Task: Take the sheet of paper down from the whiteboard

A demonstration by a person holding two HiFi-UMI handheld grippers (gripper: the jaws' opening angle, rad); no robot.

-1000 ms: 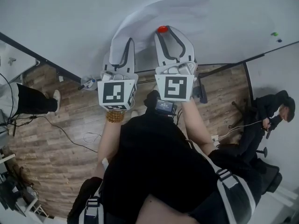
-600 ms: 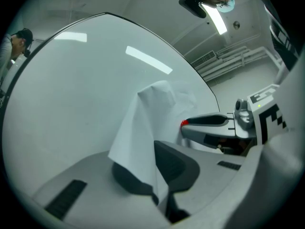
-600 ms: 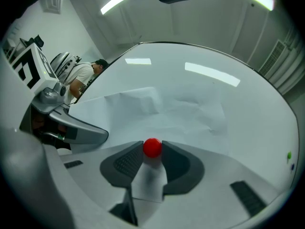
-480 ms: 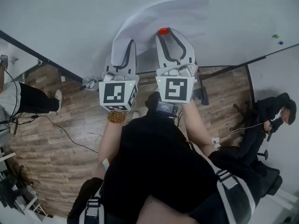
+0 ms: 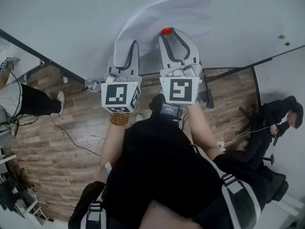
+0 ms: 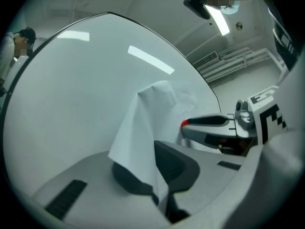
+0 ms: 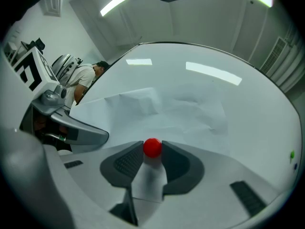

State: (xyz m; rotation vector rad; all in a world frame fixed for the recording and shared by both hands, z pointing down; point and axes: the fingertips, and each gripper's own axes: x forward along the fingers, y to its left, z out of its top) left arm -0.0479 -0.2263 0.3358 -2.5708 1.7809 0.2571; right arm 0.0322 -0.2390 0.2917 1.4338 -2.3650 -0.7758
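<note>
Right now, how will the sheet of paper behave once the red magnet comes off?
Probably floppy: the sheet of paper bows off the whiteboard where the left tool pinches it. Likely light, so it may swing down once the red magnet in the right tool lets go. Creases suggest tugging could tear it.

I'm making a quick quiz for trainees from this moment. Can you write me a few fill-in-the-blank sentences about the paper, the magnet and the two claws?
1. The right claw is closed on a small ____ magnet.
2. The left claw pinches the sheet of paper, whose colour is ____.
3. The magnet sits on the sheet of paper against the ____.

Missing words: red; white; whiteboard
</note>
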